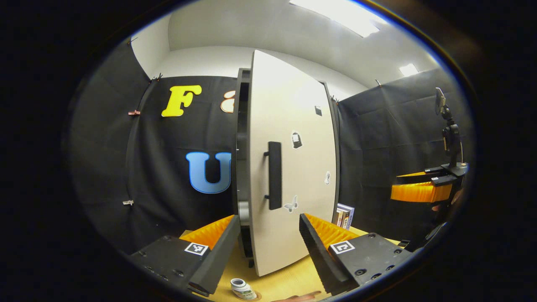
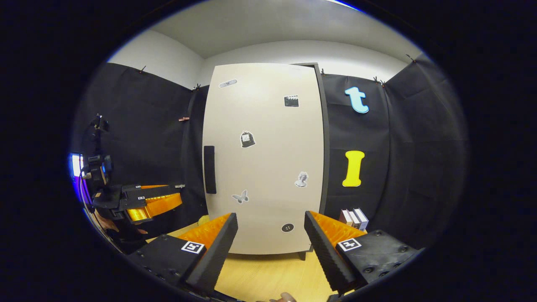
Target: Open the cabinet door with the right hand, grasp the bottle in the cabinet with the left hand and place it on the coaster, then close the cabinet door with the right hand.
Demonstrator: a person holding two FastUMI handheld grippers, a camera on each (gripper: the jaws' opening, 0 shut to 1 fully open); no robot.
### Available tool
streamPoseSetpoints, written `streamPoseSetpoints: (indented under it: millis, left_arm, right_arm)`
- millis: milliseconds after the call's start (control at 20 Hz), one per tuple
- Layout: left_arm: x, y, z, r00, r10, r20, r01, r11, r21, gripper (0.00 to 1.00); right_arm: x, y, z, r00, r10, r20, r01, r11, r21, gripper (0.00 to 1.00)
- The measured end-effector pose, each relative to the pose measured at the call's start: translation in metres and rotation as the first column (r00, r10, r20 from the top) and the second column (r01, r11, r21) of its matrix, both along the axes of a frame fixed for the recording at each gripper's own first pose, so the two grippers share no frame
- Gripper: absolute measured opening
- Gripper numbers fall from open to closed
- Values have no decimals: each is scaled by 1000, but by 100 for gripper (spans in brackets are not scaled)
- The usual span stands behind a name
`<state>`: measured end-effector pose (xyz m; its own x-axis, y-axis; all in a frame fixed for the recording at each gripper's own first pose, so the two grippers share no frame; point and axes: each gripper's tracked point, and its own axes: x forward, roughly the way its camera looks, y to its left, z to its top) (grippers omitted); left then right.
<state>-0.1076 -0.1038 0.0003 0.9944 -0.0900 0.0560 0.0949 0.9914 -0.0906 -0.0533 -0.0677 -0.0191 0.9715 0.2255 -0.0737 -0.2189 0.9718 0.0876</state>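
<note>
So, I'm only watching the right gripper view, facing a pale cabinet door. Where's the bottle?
Observer: In the left gripper view, the bottle is out on the table, below the left hand-held gripper.
Operator: Standing or lying?
Observer: It looks upright, white cap up, apparently on a round coaster.
Operator: And that dark handle?
Observer: Seen from the side, the handle is a bar standing off the cabinet door on two short posts.

Your frames: bright ceiling panels point(image 1: 335, 14), glare on the cabinet door point(image 1: 289, 105), sharp centre, edges fisheye-bent.
</note>
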Motion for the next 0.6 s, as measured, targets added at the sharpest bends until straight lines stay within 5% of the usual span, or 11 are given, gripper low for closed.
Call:
streamPoseSetpoints:
  millis: [300, 600]
  left_arm:
    - [-12, -32, 7, 999, 43, 9, -43, 999, 4, 90]
    - [-9, -26, 5, 994, 108, -30, -110, 992, -67, 90]
  right_arm:
    - [-1, 4, -2, 998, 65, 18, -64, 998, -22, 99]
    - [4, 5, -9, 998, 47, 32, -44, 995, -95, 98]
